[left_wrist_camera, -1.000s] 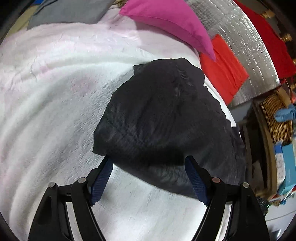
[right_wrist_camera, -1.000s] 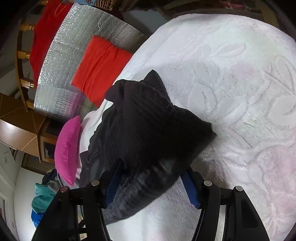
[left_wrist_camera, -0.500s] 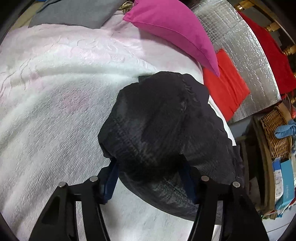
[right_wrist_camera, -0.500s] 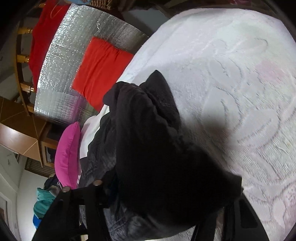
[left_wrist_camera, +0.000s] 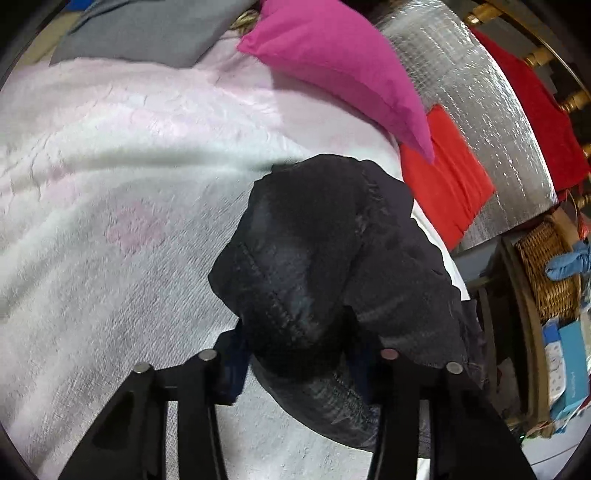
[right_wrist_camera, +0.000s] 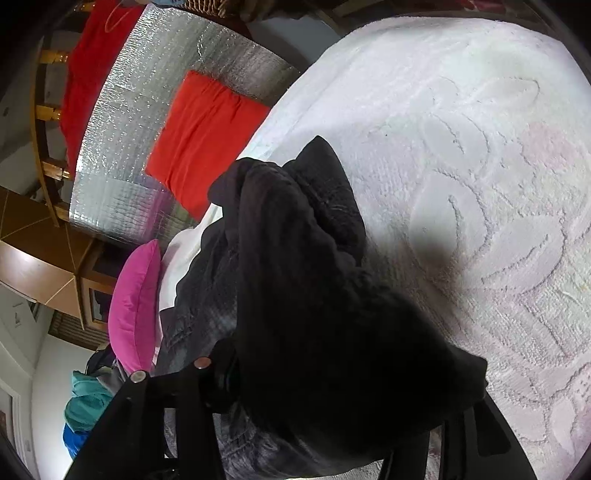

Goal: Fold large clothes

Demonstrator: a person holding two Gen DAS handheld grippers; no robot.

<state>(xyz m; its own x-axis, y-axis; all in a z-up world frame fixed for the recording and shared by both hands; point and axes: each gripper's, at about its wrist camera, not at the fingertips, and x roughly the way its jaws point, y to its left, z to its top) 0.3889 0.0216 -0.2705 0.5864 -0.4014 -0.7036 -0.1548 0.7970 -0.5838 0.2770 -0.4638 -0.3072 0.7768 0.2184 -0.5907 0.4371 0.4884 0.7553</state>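
A large black garment [left_wrist_camera: 317, 258] lies bunched on the white bedspread [left_wrist_camera: 110, 192]. My left gripper [left_wrist_camera: 295, 354] is shut on a thick fold of it, and the cloth hides both fingertips. In the right wrist view the same black garment [right_wrist_camera: 314, 295] is lifted and drapes over my right gripper [right_wrist_camera: 332, 387], which is shut on it. Its fingers are almost wholly covered by cloth. The garment's far end rests near the bed's edge.
A pink pillow [left_wrist_camera: 343, 70] and a grey pillow [left_wrist_camera: 147, 29] lie at the head of the bed. A red cushion [left_wrist_camera: 443, 195] leans on a silver foil panel [left_wrist_camera: 480, 110]. A wicker basket [left_wrist_camera: 546, 269] stands beside the bed. The white bedspread [right_wrist_camera: 480, 184] extends to the right.
Both grippers went from open around the garment's edge to shut on it. The garment was flat and is now gathered and lifted, bunching toward both cameras.
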